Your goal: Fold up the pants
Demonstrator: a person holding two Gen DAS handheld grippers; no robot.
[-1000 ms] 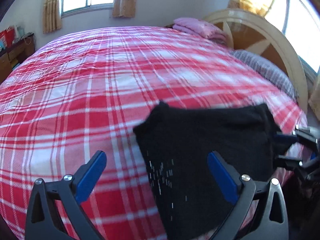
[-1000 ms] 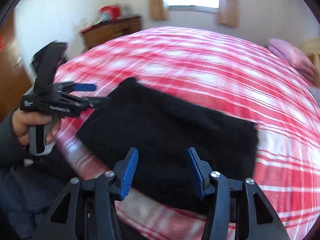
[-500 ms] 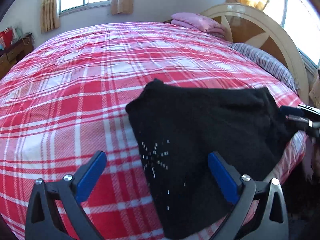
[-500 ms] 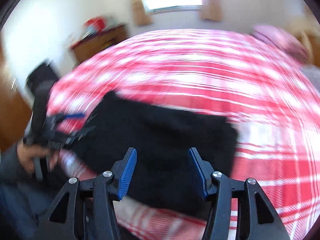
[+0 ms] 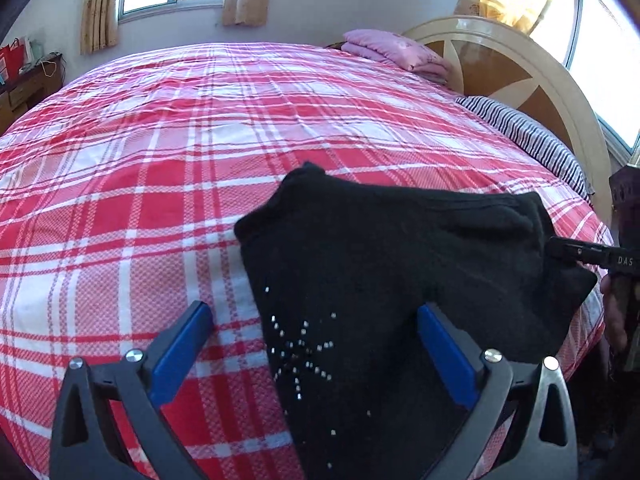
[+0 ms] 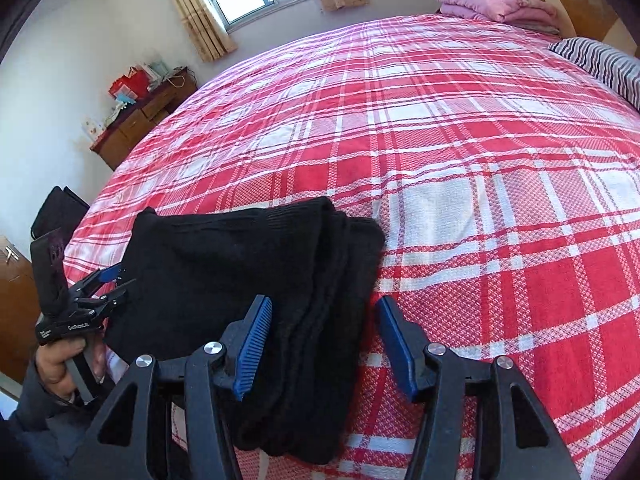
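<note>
The black pants (image 5: 384, 264) lie folded in a flat stack on the red plaid bed (image 5: 160, 152), near its front edge; small silver studs show on the near part. In the right wrist view the pants (image 6: 240, 272) show stacked layered edges on their right side. My left gripper (image 5: 316, 344) is open and empty, hovering just above the pants' near end. My right gripper (image 6: 324, 340) is open and empty, its jaws either side of the stack's layered edge. The left gripper also shows in the right wrist view (image 6: 108, 284), at the pants' left corner.
A pink folded blanket (image 5: 396, 54) and a striped pillow (image 5: 528, 136) lie by the round headboard (image 5: 508, 76). A wooden dresser (image 6: 140, 120) with clutter stands by the wall. The bed edge runs just below the pants.
Both grippers have swung their views; the right one has moved from facing the pants' long side to the stack's right edge. The pants lie more compact. Both grippers stay open.
</note>
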